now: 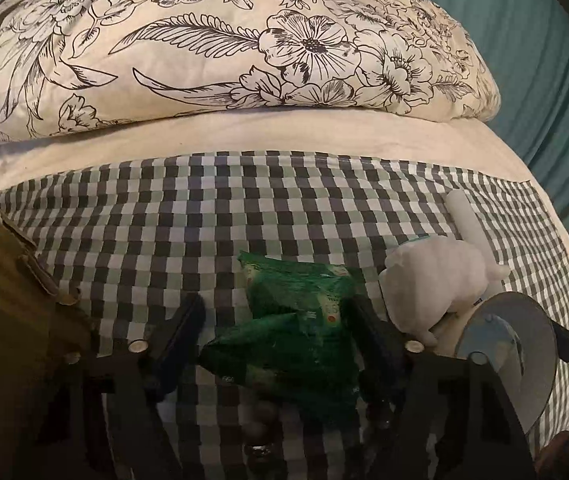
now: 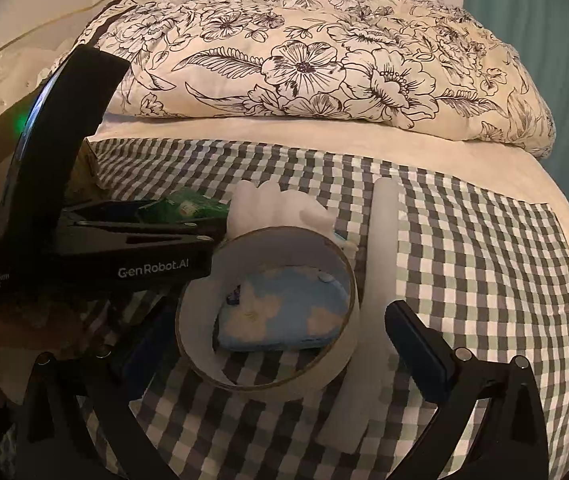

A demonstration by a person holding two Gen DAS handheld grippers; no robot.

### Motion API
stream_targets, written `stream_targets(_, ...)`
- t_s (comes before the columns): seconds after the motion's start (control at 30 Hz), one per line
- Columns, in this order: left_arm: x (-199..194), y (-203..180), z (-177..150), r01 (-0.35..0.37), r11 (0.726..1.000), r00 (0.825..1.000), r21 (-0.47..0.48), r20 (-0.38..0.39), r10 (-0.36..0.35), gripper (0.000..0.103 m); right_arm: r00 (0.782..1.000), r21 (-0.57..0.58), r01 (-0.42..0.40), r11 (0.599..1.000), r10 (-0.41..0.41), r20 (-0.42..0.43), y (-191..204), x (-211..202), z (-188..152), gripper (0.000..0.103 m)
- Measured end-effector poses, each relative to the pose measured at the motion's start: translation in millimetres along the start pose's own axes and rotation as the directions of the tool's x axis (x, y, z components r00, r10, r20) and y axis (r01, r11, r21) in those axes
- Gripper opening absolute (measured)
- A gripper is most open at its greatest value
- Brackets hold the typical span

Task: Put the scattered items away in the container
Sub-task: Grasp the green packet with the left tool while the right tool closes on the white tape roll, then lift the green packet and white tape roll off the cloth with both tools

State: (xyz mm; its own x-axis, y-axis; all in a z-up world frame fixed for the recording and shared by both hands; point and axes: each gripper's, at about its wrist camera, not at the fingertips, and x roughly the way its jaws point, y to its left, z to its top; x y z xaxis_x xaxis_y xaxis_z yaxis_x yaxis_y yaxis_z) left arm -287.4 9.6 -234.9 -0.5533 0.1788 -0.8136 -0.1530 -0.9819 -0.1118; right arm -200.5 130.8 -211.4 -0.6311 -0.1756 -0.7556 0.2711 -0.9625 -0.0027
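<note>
A green snack packet (image 1: 296,332) lies on the checked cloth between the open fingers of my left gripper (image 1: 280,320); the right finger touches it, the left stands apart. It also shows in the right wrist view (image 2: 188,208). A white plush toy (image 1: 440,276) and a white tube (image 1: 464,216) lie to its right. My right gripper (image 2: 276,344) is open around a tape roll (image 2: 268,376) that rings a blue cloud-print item (image 2: 284,320). The white tube (image 2: 380,260) lies just inside its right finger. The cardboard box (image 1: 24,300) stands at the left.
The checked cloth (image 2: 484,280) covers a bed with a cream sheet (image 1: 284,132). A floral duvet (image 1: 224,40) is heaped behind. A teal curtain (image 1: 544,80) hangs at the right. The left gripper's body (image 2: 84,236) crosses the right wrist view at the left.
</note>
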Motion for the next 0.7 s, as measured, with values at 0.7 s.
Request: stream_targets(0.7, -33, -14, -6, -0.041, 0.998, 0.999, 0.046, 0.030, 0.039, 0.039, 1.000, 0.014, -0.002, 1.000, 0.001, 0.027, -1, -29, -3, 0.085)
